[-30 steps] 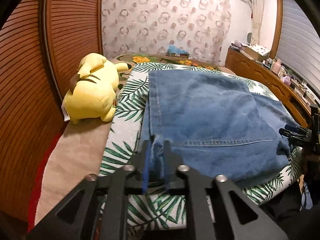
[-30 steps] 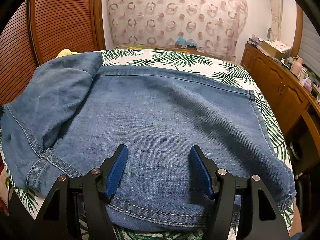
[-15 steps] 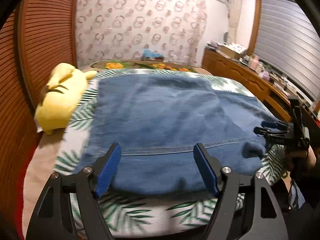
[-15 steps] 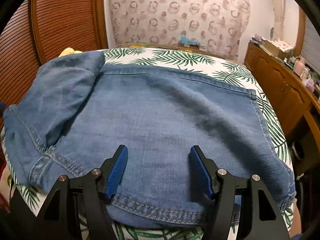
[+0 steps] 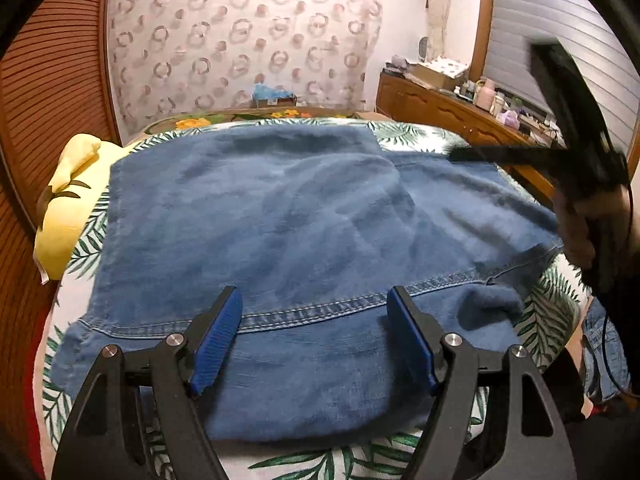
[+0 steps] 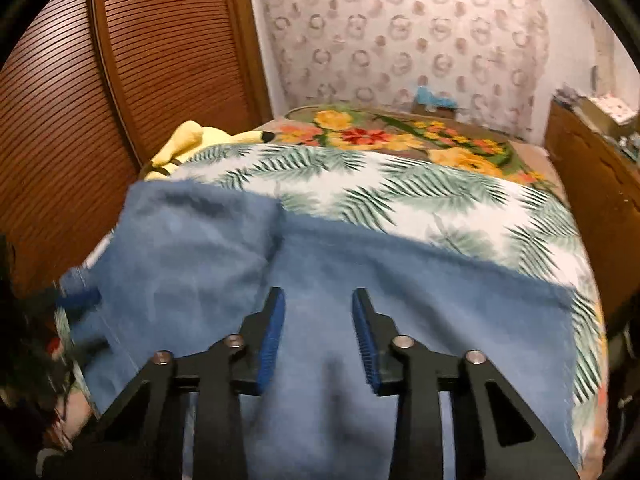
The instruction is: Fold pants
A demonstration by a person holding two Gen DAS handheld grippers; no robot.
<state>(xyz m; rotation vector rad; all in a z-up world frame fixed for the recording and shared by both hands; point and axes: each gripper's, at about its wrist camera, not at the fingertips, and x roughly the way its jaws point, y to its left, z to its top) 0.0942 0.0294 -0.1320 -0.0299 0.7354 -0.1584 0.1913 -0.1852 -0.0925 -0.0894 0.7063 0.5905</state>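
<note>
Pants: blue denim pants (image 5: 304,232) lie folded on the palm-leaf bedspread (image 6: 400,188).
Left gripper (image 5: 316,336): jaws spread, empty, over the near hem.
Right gripper (image 6: 319,336): jaws closing, denim between them.

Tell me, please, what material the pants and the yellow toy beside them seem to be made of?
The pants look like blue denim: matte woven cloth, faded patches, pale double stitching along a seam. The yellow toy looks like soft plush with a matte, slightly fuzzy surface, though blur leaves its fabric uncertain.

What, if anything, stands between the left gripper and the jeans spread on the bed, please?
Nothing visible does: the left gripper hangs open directly over the jeans, near their stitched hem, with only bare denim between its fingers.
</note>
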